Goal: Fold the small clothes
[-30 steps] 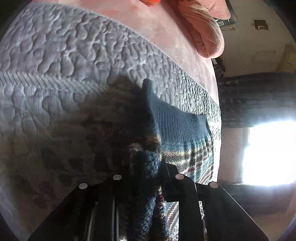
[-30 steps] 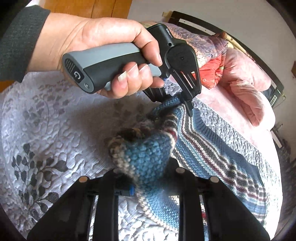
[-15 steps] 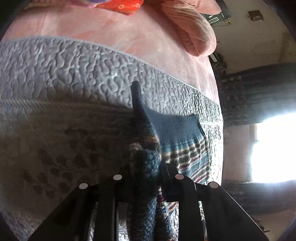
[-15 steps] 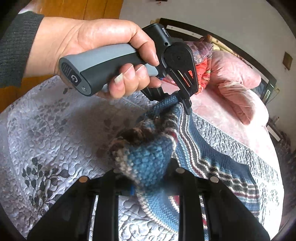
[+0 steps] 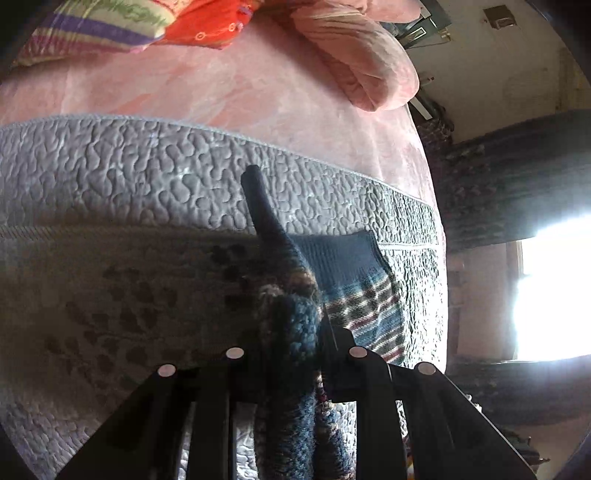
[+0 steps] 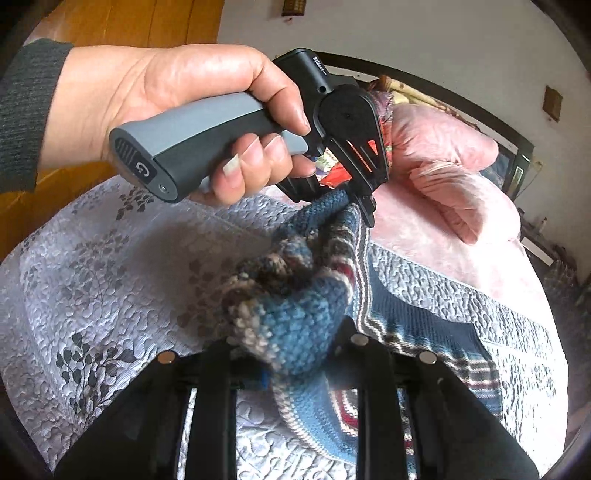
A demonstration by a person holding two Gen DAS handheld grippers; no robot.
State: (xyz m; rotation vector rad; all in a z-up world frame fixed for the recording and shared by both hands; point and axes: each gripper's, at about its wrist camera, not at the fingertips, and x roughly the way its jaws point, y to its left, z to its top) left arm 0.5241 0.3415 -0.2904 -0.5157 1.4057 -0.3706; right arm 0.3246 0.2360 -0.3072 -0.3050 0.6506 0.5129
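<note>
Left wrist view: the left gripper (image 5: pixel 291 332) points forward over the bed, and its jaws are clenched on a bunched fold of one knitted sweater (image 5: pixel 291 325), blue with cream and dark red stripes. Knit fills the gap between the two fingers and hangs down below them. Ahead of the jaws a raised ridge of the sweater runs away, and to the right of it the rest lies flat on the grey quilted cover (image 5: pixel 129 177). Beyond the quilt lies a pink blanket (image 5: pixel 229 92), with one rolled pink pillow (image 5: pixel 362 62) far ahead to the right and one red patterned cushion (image 5: pixel 155 22) far ahead to the left.

Right wrist view: the right gripper (image 6: pixel 295 350) also grasps the sweater (image 6: pixel 295 325), a thick blue wad clamped between its fingers. Ahead of these jaws and above them, one hand (image 6: pixel 166 103) in a dark sleeve (image 6: pixel 26 110) wraps the grey handle of the left gripper (image 6: pixel 364 206), thumb on top, fingers curled beneath. That gripper tilts downward and pinches the sweater's edge at its tip. Knit stretches between the two grippers, held above the quilt, and the remainder trails off right of the jaws onto the cover (image 6: pixel 110 277).
</note>
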